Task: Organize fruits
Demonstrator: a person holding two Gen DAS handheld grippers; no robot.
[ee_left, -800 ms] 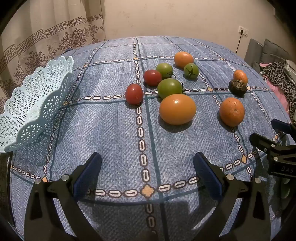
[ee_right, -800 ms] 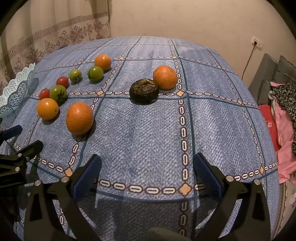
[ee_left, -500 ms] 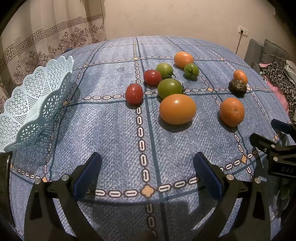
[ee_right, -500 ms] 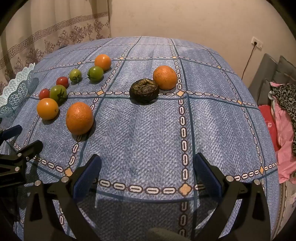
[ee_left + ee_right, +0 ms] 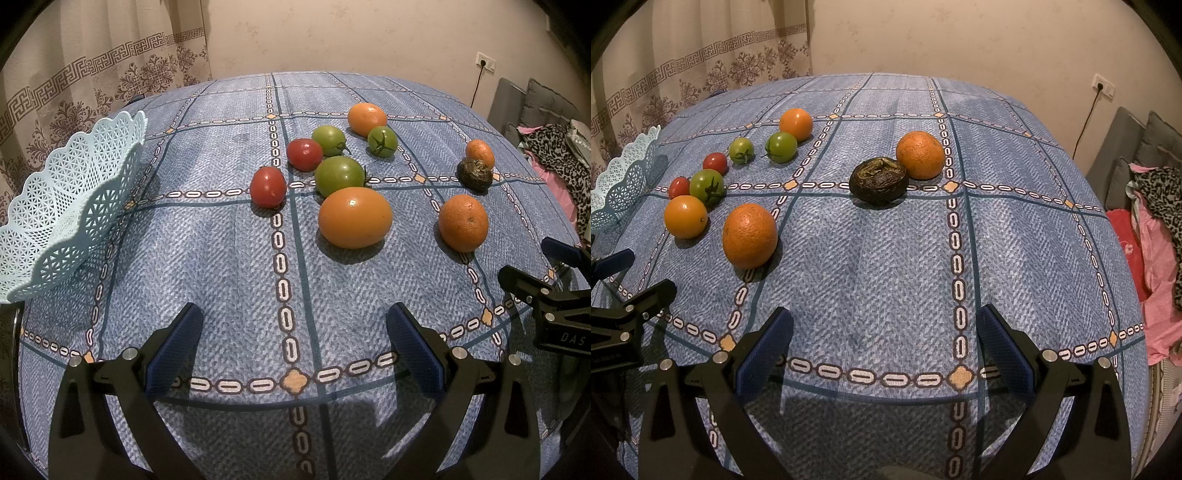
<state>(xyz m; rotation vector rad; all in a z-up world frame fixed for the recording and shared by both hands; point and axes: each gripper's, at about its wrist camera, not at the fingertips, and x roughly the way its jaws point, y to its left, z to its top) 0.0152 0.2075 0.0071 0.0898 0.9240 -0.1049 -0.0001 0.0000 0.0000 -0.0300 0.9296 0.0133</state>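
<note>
Nothing moved; fruits (image 5: pixel 354 218) well beyond left claw (image 5: pixel 295 339).

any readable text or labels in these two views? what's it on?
"DAS": white letters on the black body of the right gripper, seen at the right edge of the left wrist view; the rest is cut off.
Faint print on the left gripper body in the right wrist view: too blurred to read.
Nothing else carries text.

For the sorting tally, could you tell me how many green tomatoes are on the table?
3. The largest green tomato sits just behind the big orange fruit; a second lies beside the far red tomato; the third rests before the far orange fruit. None seems hidden.
</note>
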